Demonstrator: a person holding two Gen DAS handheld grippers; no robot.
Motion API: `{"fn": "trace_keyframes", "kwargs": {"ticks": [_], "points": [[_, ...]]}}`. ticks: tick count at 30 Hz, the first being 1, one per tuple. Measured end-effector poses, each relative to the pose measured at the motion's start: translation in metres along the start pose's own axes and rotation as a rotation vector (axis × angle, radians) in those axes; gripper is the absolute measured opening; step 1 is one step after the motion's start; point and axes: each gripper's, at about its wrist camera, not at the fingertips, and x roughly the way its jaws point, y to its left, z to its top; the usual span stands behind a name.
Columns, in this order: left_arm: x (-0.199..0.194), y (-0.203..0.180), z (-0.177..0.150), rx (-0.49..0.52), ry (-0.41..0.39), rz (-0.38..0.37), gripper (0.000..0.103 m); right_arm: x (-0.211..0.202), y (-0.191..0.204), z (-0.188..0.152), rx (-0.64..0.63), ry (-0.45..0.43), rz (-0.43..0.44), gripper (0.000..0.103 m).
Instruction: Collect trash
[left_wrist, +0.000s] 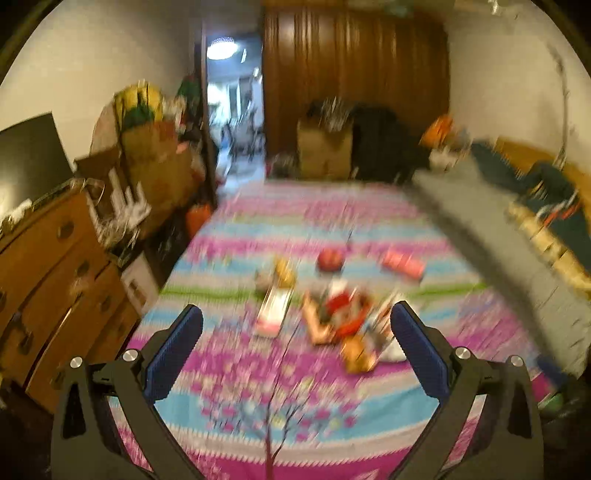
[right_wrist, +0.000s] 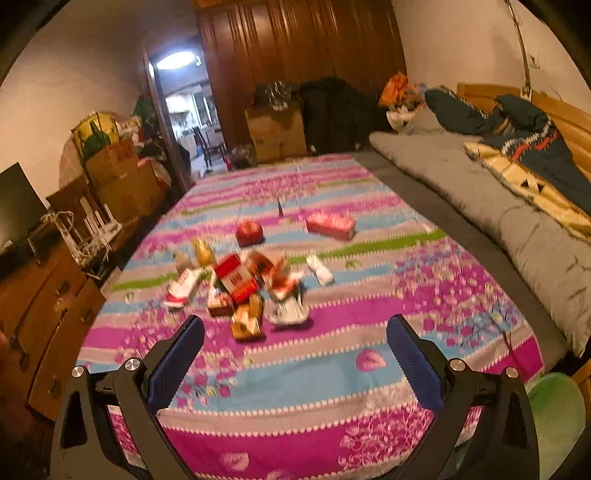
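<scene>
Two grippers hovering over the near end of the bed, both empty — left gripper (left_wrist: 295, 343) with jaws spread wide, right gripper (right_wrist: 295, 350) likewise spread, nothing between the blue pads (right_wrist: 177, 363). Looking down across the striped pink-and-blue bedspread (right_wrist: 303, 373), bare in the foreground.

Lying a little further out, left of centre in the right wrist view: a loose pile of trash (right_wrist: 240, 284) — crumpled wrappers and small cartons heaped and touching. Nearest, a gold-brown wrapper (right_wrist: 246, 323); just behind it, a red-and-white carton (right_wrist: 235, 275), tilted. Probably very light, thin, crushable stuff; foil likely sliding between smooth pads, cartons likely folding under a hard squeeze. Judging best hold as across the carton's narrow faces, or on a raised fold of the wrapper, pinching gently. Soft bedding underneath likely giving way, so pressing down risking burying the piece.

Sitting apart from the pile, a flat white-and-pink packet (right_wrist: 184, 286) to its left and a small white wrapper (right_wrist: 320, 271) to its right.

Resting further back, a red apple-like ball (right_wrist: 249, 232) and a pink box (right_wrist: 330, 224) — blurred, so contents unclear.
</scene>
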Motion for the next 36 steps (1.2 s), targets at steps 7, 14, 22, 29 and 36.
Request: {"fn": "trace_keyframes", "kwargs": {"ticks": [7,14,22,29,36], "points": [[-0.038,-0.015,0.027,0.015,-0.137,-0.025,0.098,-0.026,0.018,0.034,-0.057,-0.089,0.017,0.099],[-0.041,-0.019,0.028,0.022,-0.162,-0.01,0.098,-0.042,0.033,0.053,-0.104,-0.139,-0.017,0.099],[-0.039,-0.012,0.024,0.005,-0.144,0.009,0.098,-0.062,0.039,0.066,-0.144,-0.2,-0.057,0.099],[-0.037,-0.006,0.024,-0.002,-0.138,0.022,0.098,-0.081,0.046,0.077,-0.167,-0.262,-0.092,0.099],[-0.026,0.016,0.014,-0.067,-0.101,0.06,0.098,-0.105,0.058,0.094,-0.209,-0.342,-0.167,0.099]]}}
